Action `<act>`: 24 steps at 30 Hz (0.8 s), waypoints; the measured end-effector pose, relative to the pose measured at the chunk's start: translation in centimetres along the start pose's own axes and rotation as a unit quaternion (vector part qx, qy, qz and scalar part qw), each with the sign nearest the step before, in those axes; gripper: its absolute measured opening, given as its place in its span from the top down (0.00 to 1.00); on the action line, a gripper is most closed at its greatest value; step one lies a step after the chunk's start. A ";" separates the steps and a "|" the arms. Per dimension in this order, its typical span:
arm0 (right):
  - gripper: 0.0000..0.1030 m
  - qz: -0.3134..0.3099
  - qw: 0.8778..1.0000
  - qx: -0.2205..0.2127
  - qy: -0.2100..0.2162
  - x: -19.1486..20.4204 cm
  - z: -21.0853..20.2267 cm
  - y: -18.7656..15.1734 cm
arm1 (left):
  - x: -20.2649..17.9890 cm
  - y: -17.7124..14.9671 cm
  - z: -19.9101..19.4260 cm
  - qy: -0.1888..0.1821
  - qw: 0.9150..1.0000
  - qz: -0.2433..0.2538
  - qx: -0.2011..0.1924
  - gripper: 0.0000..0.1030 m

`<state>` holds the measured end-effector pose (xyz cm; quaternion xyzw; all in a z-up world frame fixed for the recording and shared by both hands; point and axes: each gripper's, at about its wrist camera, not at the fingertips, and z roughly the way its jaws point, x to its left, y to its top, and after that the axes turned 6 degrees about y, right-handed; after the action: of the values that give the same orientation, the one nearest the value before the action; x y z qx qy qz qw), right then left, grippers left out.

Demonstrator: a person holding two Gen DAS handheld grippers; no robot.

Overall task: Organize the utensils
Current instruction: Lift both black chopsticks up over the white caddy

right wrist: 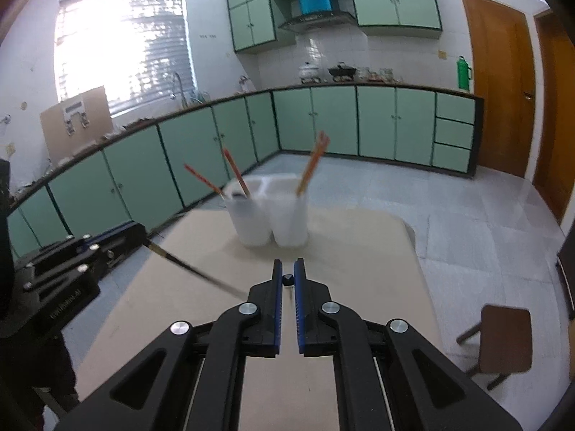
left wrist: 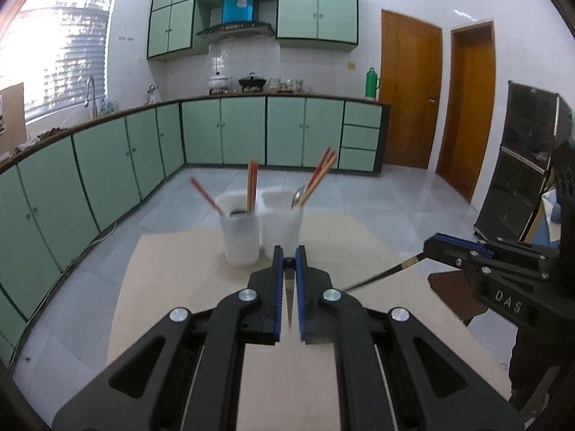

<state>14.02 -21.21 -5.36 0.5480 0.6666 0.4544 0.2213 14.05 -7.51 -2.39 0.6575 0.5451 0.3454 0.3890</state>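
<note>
While both jaws nearly closed, left gripper (left wrist: 289,251) and right gripper (right wrist: 288,265) each pinch black, gold-banded chopstick (left wrist: 391,272).

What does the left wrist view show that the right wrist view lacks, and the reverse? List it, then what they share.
Left wrist only: a spoon in the right-hand cup, and the right gripper with a dark chopstick jutting from its fingers.
Right wrist only: the left gripper with a blurred chopstick jutting from it.
Both: two white cups holding red chopsticks on the table, and green cabinets behind.
</note>
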 end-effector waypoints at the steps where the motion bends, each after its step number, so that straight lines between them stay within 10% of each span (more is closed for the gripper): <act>1: 0.94 -0.004 1.000 0.001 0.006 0.1 0.1 0.9 | 0.1 0.4 0.0 -0.003 1.000 0.001 -0.002 0.95; 13: 0.94 -0.085 0.996 -0.018 0.030 3.5 0.4 7.5 | 1.1 5.1 -0.7 -0.047 0.998 -0.007 -0.032 0.95; 24: 0.94 -0.080 0.991 -0.105 0.017 2.8 2.0 16.2 | 2.8 13.5 0.0 -0.001 0.992 0.002 -0.122 0.95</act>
<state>23.30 -18.07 7.97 0.4586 0.6610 0.5118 0.3015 20.53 -6.18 9.70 0.6064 0.4970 0.4096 0.4664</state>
